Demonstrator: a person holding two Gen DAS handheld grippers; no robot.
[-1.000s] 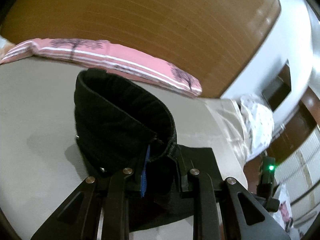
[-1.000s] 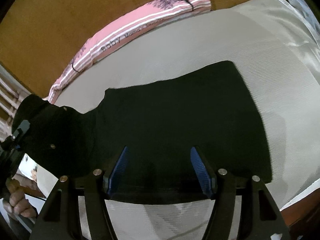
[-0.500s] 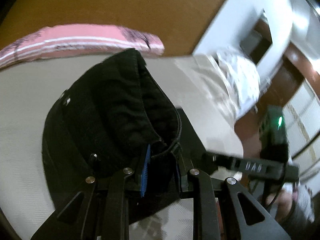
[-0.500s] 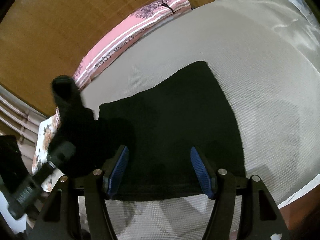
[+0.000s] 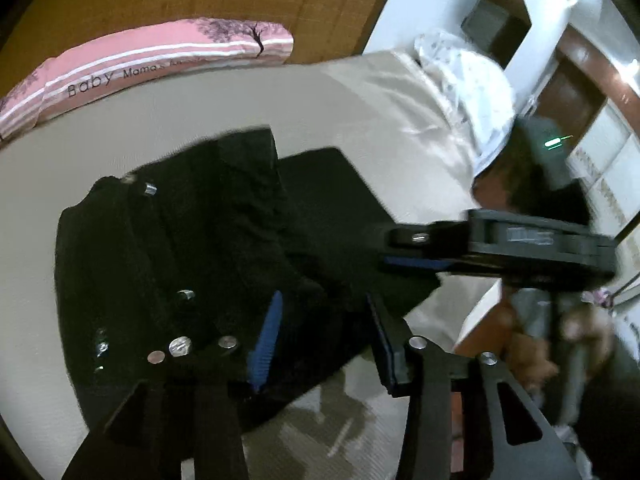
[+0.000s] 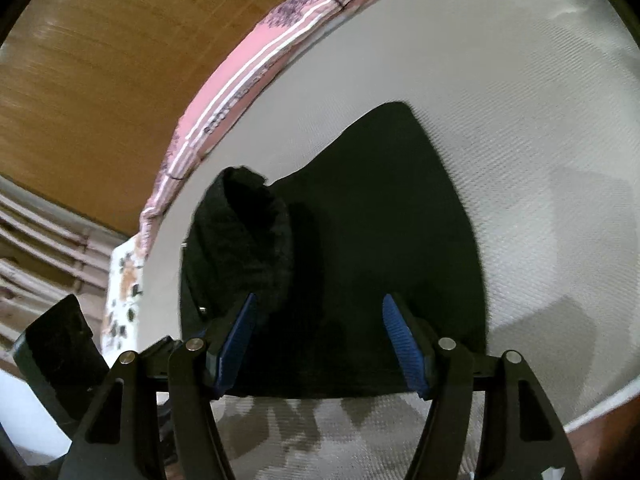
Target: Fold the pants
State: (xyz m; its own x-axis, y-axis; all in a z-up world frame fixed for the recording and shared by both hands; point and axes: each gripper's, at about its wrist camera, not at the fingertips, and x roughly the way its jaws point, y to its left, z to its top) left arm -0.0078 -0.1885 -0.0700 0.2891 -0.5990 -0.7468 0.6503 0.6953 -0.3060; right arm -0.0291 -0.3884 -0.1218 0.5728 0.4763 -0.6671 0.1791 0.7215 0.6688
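"Baby Mama" lettering on pink pillow (image 5: 152,66)

Inspector: Surfaces on my feeds?

Operator: I see the pants (image 5: 224,240) as matt black cloth, slightly fuzzy at the waistband, with shiny metal studs (image 5: 185,294). The bed cover (image 6: 540,128) is pale woven cloth with a fine ribbed texture.

Inspector: The grippers?

Operator: The left gripper (image 5: 324,344) and right gripper (image 6: 320,340) are matt black plastic with ridged blue pads (image 6: 400,332) and bright metal screws. The headboard (image 6: 100,48) looks like smooth wood.
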